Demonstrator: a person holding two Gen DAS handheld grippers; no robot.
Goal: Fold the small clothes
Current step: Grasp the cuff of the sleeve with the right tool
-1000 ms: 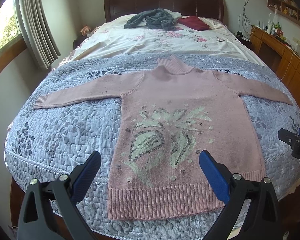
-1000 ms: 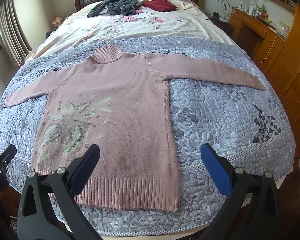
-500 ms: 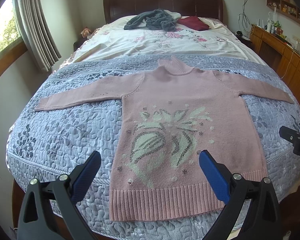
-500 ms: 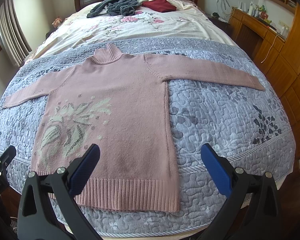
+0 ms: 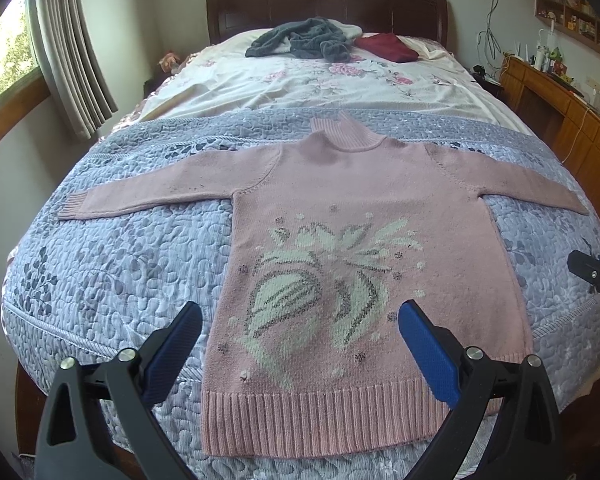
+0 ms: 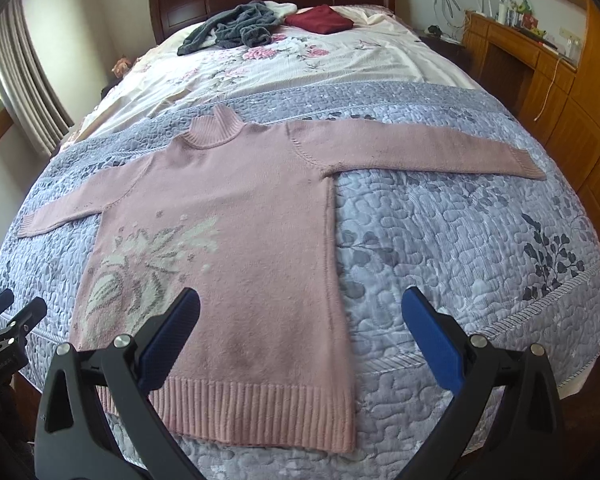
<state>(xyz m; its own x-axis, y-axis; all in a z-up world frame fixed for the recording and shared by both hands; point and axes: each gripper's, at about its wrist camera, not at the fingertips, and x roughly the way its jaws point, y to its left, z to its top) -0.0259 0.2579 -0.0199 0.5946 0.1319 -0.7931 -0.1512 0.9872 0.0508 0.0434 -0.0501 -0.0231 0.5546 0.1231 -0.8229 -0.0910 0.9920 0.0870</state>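
A pink knitted sweater (image 5: pixel 364 200) (image 6: pixel 252 216) with a pale leaf pattern lies flat, front up, on the grey-blue quilt (image 5: pixel 120 264), both sleeves spread sideways and its ribbed hem nearest me. My left gripper (image 5: pixel 300 344) hovers open above the hem's left half, nothing between its blue pads. My right gripper (image 6: pixel 300 340) is open too, above the hem's right corner. Each gripper's tip shows at the edge of the other's view.
Far up the bed lie a crumpled grey garment (image 5: pixel 304 40) and a folded dark red one (image 5: pixel 386 46) on a floral sheet (image 5: pixel 300 84). A wooden desk (image 5: pixel 548 92) stands on the right, a window with curtains (image 5: pixel 72 52) on the left, a dark headboard (image 5: pixel 324 4) behind.
Both views shifted only slightly, the sweater sitting a little lower in the left wrist frame. The grippers stayed open and the sweater did not move.
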